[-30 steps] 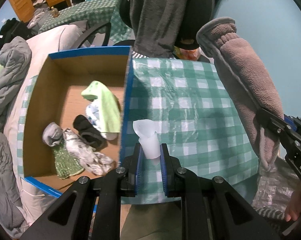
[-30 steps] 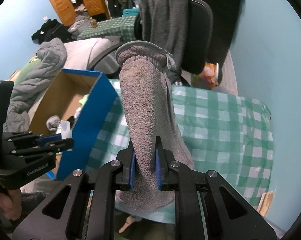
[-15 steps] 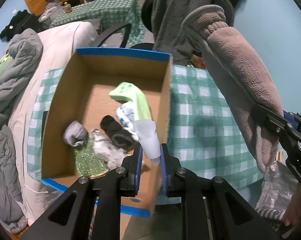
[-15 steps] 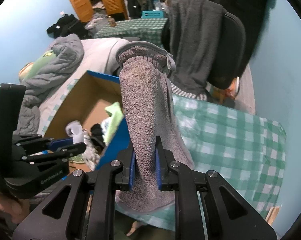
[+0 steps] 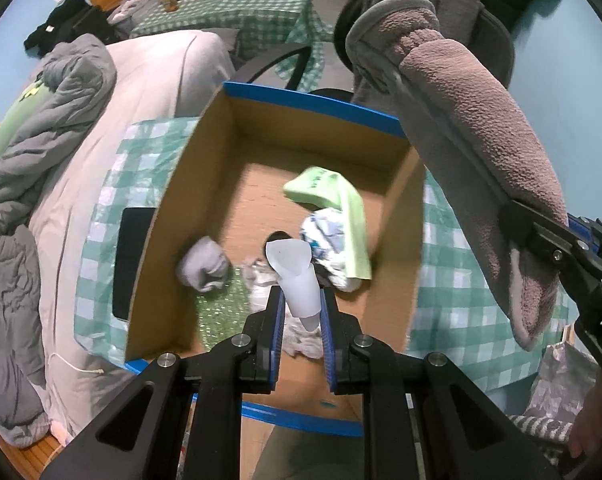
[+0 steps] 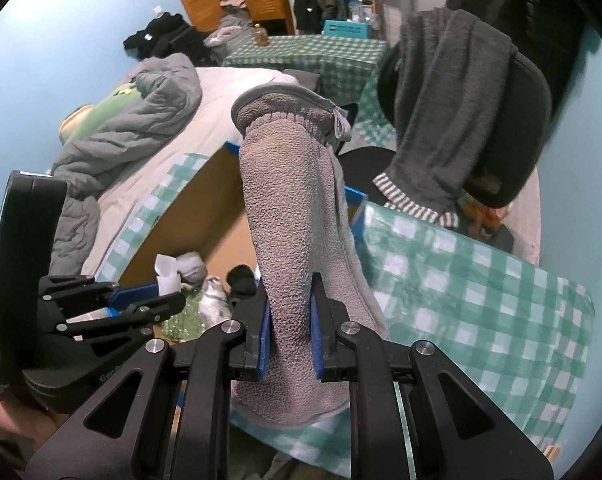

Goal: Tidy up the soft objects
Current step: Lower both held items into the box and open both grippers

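Note:
My left gripper (image 5: pixel 300 304) is shut on a small white soft piece (image 5: pixel 295 276) and holds it above the open cardboard box (image 5: pixel 397 276) with blue edges. The box holds a green cloth (image 5: pixel 341 200), a patterned white cloth (image 5: pixel 325 236), a grey sock (image 5: pixel 203 268), a black sock and a green glittery cloth (image 5: pixel 221 308). My right gripper (image 6: pixel 289 320) is shut on a fuzzy grey-brown slipper sock (image 6: pixel 285 216), held upright beside the box's right wall. It also shows in the left wrist view (image 5: pixel 481 128).
The box stands on a table with a green checked cloth (image 6: pixel 481 292). A black chair draped with a grey garment (image 6: pixel 453 96) stands behind it. A bed with grey bedding (image 5: pixel 41 128) lies to the left. A second checked table (image 6: pixel 333 52) stands far back.
My left gripper has moved left from over the tablecloth to above the inside of the box, still holding the white piece. My right gripper with the slipper sock has followed toward the box.

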`<state>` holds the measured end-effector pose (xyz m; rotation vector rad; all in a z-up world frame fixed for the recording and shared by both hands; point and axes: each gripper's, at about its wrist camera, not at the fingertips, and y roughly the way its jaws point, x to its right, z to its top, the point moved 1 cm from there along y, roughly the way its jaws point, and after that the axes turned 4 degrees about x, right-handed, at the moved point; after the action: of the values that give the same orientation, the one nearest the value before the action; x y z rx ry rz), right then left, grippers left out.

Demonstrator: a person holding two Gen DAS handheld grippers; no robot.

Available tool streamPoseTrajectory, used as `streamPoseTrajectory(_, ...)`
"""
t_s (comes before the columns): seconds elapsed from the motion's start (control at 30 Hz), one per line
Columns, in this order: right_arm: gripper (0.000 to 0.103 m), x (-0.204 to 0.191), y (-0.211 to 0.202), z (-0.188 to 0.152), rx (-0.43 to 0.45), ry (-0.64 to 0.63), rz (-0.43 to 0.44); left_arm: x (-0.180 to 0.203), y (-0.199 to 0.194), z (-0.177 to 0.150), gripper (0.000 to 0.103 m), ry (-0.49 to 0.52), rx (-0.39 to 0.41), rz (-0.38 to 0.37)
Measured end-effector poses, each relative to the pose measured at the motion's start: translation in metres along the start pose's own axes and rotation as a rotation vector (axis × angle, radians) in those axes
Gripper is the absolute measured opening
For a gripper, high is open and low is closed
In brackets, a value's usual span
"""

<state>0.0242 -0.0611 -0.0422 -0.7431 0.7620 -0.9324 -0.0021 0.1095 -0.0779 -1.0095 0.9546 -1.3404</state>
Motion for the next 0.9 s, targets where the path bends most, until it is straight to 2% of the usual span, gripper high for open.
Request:
streamPoseTrajectory(0.5,0.014,-0.038,0.047,0.022,-0.067,-0.047,0.048,-0.038,0.022,0.011,0.017,-0.045,-0.026,0.039)
streamPoseTrajectory(0.8,0.014,-0.042,0.072,0.023,-0.123,-0.037,0.060,-0.045,0.034,0.016,0.018,-0.039,-0.048,0.055)
streamPoseTrajectory(0.9,0.017,-0.041,0.077,0.022,-0.148,-0.027,0.062,-0.047,0.038,0.016,0.019,-0.035,-0.062,0.060)
